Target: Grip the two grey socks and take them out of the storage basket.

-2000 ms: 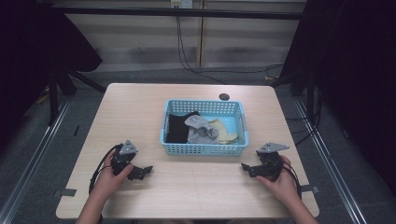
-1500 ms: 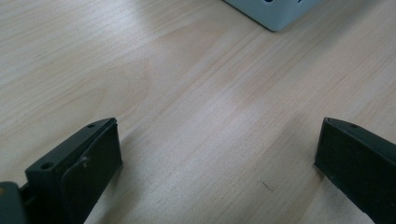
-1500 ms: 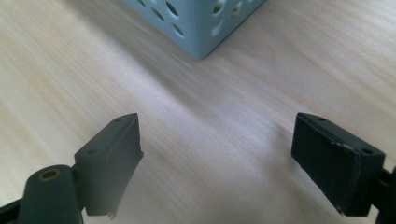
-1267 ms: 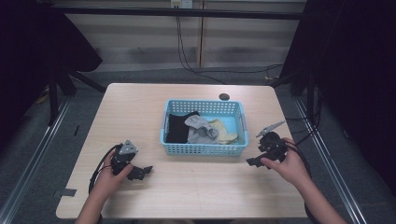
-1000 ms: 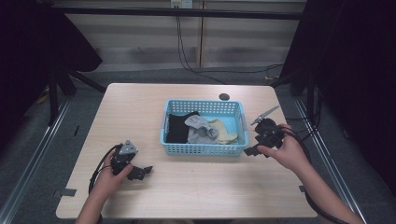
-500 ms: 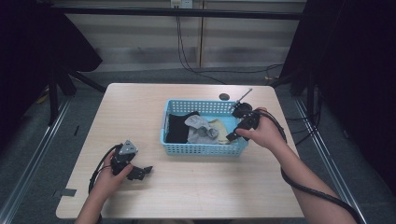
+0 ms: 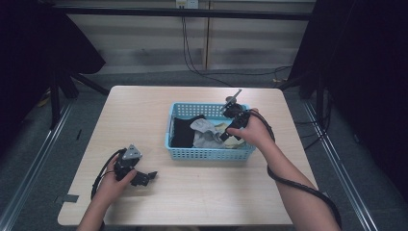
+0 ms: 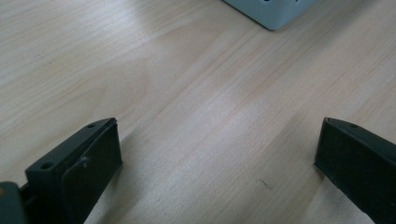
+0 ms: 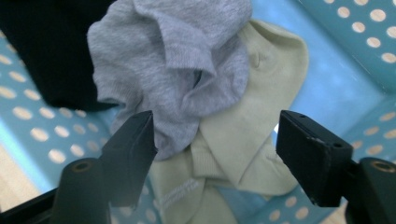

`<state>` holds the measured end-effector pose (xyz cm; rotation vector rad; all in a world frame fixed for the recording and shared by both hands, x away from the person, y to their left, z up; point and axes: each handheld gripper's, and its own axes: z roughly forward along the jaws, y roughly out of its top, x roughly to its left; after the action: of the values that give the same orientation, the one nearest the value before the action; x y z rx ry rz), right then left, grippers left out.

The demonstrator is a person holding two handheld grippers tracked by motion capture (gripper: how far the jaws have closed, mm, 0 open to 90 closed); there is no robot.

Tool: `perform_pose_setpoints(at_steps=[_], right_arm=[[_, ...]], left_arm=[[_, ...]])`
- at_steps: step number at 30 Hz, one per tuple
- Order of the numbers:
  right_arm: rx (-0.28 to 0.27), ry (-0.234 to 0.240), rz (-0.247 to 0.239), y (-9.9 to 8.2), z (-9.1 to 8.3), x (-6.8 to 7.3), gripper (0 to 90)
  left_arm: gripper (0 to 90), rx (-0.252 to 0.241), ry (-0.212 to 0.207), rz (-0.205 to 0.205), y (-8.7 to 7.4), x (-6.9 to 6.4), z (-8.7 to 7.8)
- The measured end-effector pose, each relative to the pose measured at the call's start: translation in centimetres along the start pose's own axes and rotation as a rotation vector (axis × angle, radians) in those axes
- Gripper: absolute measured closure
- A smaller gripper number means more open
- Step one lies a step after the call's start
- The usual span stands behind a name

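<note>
The right gripper point(image 7: 225, 136) is now inside the basket point(image 7: 210, 153); two seconds ago it rested on the table point(image 7: 192, 192) at the near right, well apart from the basket. Since then the right hand point(image 7: 252, 132) has carried it up and across over the basket's right end. Its jaws stand apart and have just been closing a little; the pads press on nothing. Between the jaws, in the right gripper view, lie the edge of the grey sock point(image 9: 187, 60) and the pale sock point(image 9: 243, 135), both just beyond the tips. The grey sock lies partly over the pale one. The black cloth point(image 9: 51, 51) lies past the grey sock, on the side of the left-hand jaw in that view. The basket floor point(image 9: 327, 88) is visible beyond the other jaw.

The left gripper point(image 7: 144, 177) is unchanged in place: it rests on the table, well apart from the basket, held by the left hand point(image 7: 115, 180). Its jaws are wide apart with bare table point(image 8: 201, 116) between them. A basket corner point(image 8: 275, 14) is ahead of the tips.

Count:
- Grippers: two, both with jaws apart, neither holding anything.
- Basket: one, blue, perforated.
- Cloth items in the basket: three — one grey, one pale, one black.
- Small dark round thing point(image 7: 230, 98) on the table beyond the basket: one; it is partly hidden behind the right gripper.
</note>
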<state>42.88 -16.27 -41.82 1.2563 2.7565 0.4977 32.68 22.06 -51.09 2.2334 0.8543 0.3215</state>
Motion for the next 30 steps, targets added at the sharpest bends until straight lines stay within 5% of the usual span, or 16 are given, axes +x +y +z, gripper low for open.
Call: perform_pose_setpoints(at_steps=[10,15,18,20,24,26,30], right_arm=[[0.022,0.010,-0.015,1.5,1.9,0.5,36.6],[-0.017,0.020,-0.010,2.3,2.3,0.6,42.2],[-0.022,0.026,-0.021,2.9,2.5,0.9,49.0],[0.005,0.020,-0.058,3.2,2.9,1.1,66.3],[0.038,0.035,-0.072,3.3,2.9,1.2,84.0],[0.069,0.026,-0.121,3.5,2.6,1.4,85.5],[0.065,0.018,-0.107,3.6,1.7,1.4,85.7]], left_arm=[[0.0,-0.002,-0.003,-0.001,0.0,0.0,0.0],[0.0,-0.003,-0.010,0.003,-0.1,-0.1,-0.1],[0.0,-0.003,-0.012,0.004,-0.1,-0.1,-0.1],[0.0,-0.003,-0.012,0.004,-0.1,-0.1,-0.1],[0.0,-0.002,-0.008,0.009,-0.1,-0.1,-0.1],[0.0,-0.001,-0.009,0.009,-0.2,-0.1,-0.1],[0.0,-0.001,-0.009,0.009,-0.2,-0.1,-0.1]])
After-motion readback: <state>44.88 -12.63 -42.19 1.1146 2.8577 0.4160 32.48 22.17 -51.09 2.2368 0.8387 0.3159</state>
